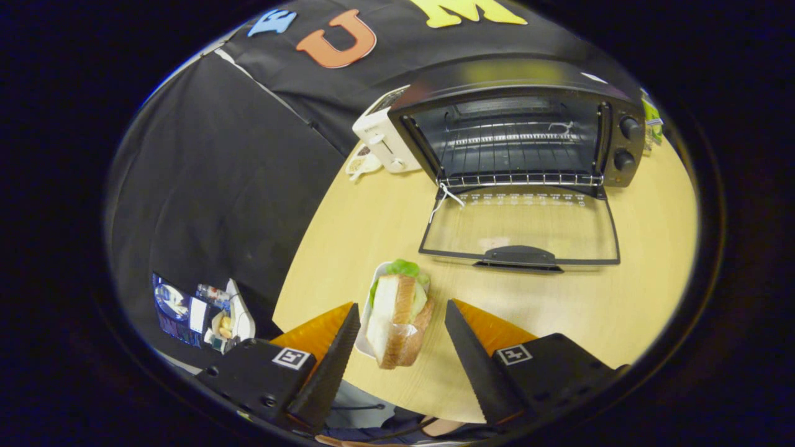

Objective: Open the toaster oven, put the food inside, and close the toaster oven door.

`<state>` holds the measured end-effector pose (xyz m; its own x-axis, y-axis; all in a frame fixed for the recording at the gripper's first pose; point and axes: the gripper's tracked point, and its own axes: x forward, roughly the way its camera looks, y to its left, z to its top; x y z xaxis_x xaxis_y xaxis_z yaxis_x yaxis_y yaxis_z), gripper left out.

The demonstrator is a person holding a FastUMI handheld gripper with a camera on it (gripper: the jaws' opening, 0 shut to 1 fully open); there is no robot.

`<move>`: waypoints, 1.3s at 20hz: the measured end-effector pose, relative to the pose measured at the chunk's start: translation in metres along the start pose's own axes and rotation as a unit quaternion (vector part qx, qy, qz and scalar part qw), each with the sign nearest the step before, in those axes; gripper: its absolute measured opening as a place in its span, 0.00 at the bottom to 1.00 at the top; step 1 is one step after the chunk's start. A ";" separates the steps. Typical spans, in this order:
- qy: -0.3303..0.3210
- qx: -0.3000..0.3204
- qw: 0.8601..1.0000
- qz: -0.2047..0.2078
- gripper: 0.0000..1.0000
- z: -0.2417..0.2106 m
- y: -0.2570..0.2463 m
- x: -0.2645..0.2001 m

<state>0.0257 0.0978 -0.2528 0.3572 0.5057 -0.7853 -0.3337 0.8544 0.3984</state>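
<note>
Presently, entries run outward from the sandwich as landmark.
Gripper [397,329]: fingers spread wide apart, one on each side of the sandwich, neither pressing on it; gaps show on both sides.
Sandwich [397,320]: sliced bread with green lettuce at its far end, lying between the fingers on a small white tray [374,288]; the tray rests on the table.
Table [621,298]: pale wood top, round-edged, carrying the sandwich and everything beyond it.
Toaster oven [515,133]: black, beyond the sandwich at the far side of the table; wire rack visible inside; two knobs on its side panel.
Oven door [520,233]: glass, swung fully down and lying flat toward the sandwich, its handle the nearest part; well apart from the sandwich.
White tag [446,197]: hangs on a string at the door hinge corner nearer the sandwich's side.
White toaster [384,144]: just beside the oven, farther off than the sandwich.
Small dish [362,164]: in front of the white toaster.
</note>
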 end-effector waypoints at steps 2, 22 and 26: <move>0.023 0.009 1.000 0.006 0.90 -0.003 -0.001 0.007; 0.088 0.058 0.989 0.103 0.38 -0.025 0.024 0.001; 0.013 0.105 0.983 0.149 0.38 0.000 0.021 -0.013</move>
<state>0.0142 0.1095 -0.2336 0.2472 0.7368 -0.6293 -0.2316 0.6756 0.7000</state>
